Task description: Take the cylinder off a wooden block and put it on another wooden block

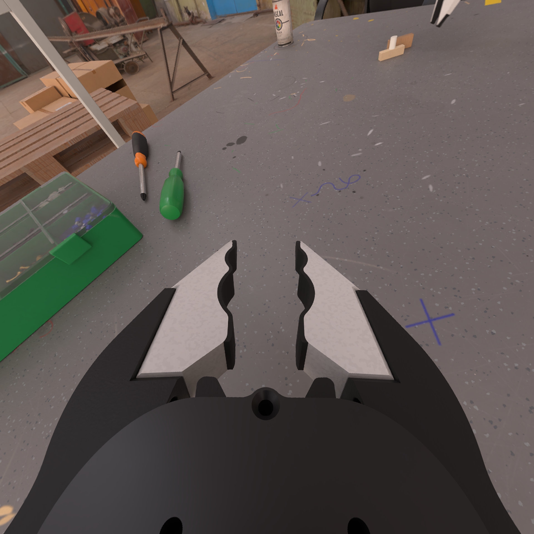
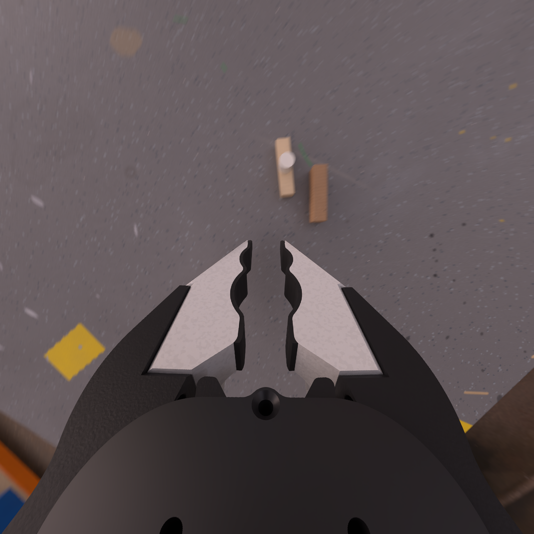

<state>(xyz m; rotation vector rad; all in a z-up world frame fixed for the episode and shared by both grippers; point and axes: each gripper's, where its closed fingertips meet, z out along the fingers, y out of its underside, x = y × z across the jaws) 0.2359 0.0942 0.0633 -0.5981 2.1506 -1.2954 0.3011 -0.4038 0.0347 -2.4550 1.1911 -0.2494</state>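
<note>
A short white cylinder (image 2: 286, 162) stands upright on a pale wooden block (image 2: 285, 179). A darker wooden block (image 2: 318, 193) lies just right of it on the grey table. My right gripper (image 2: 266, 242) is open and empty, high above the table and short of the blocks. In the left wrist view the cylinder (image 1: 393, 42), pale block (image 1: 391, 53) and darker block (image 1: 407, 40) sit far off at the upper right, with the right gripper's fingers (image 1: 441, 13) above them. My left gripper (image 1: 266, 242) is open and empty, low over bare table.
A green parts box with a clear lid (image 1: 57, 254) sits at the left. Two screwdrivers, one orange-black (image 1: 140, 161) and one green (image 1: 172, 190), lie beside it. A spray can (image 1: 282, 23) stands at the far table edge. A yellow patch (image 2: 74, 351) marks the table.
</note>
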